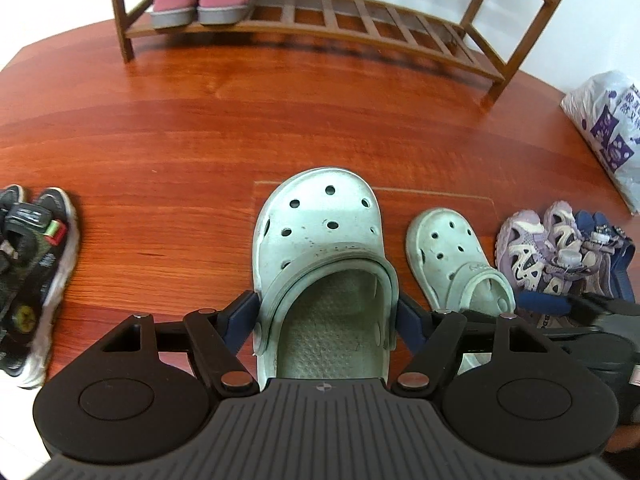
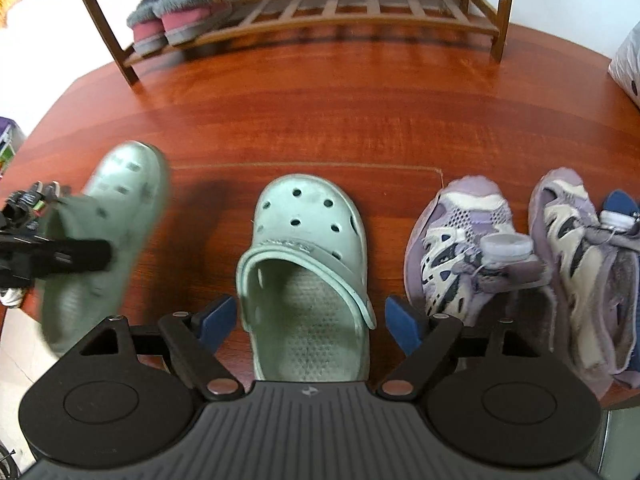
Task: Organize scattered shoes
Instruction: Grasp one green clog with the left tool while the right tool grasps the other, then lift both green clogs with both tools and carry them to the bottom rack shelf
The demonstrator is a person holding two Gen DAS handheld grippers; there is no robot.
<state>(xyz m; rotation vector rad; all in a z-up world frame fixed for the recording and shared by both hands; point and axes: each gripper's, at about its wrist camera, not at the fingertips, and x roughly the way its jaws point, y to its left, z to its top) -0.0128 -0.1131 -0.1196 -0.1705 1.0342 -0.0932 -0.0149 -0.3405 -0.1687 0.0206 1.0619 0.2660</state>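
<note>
Reddish wood floor (image 1: 240, 120) with a slatted wooden shoe rack (image 1: 360, 28) along the back wall, so that's where all this footwear should end up, I'd guess. Progress so far: only the pink fuzzy slippers (image 1: 200, 4) sit on the rack, at its left end; the rest of that shelf is bare slats.

My left jaws (image 1: 326, 320) are clamped on the sides of one mint clog (image 1: 316, 248), pads pressing it near the strap rivets, and from the right-hand camera it looks lifted off the floor, blurry and tilted. So that one's in transit.

My right jaws (image 2: 308, 320) stand wide, one pad on each side of the second mint clog (image 2: 308, 256) without pinching it; it's flat on the floor, toe toward the rack.

Still left: this clog, the lilac sneakers (image 2: 520, 248) beside it with something navy (image 2: 622, 202) peeking out behind, and the dark sandals (image 1: 32, 272) toward the floor's left edge. A plastic bag (image 1: 608, 128) sits far right. Early days, basically.
</note>
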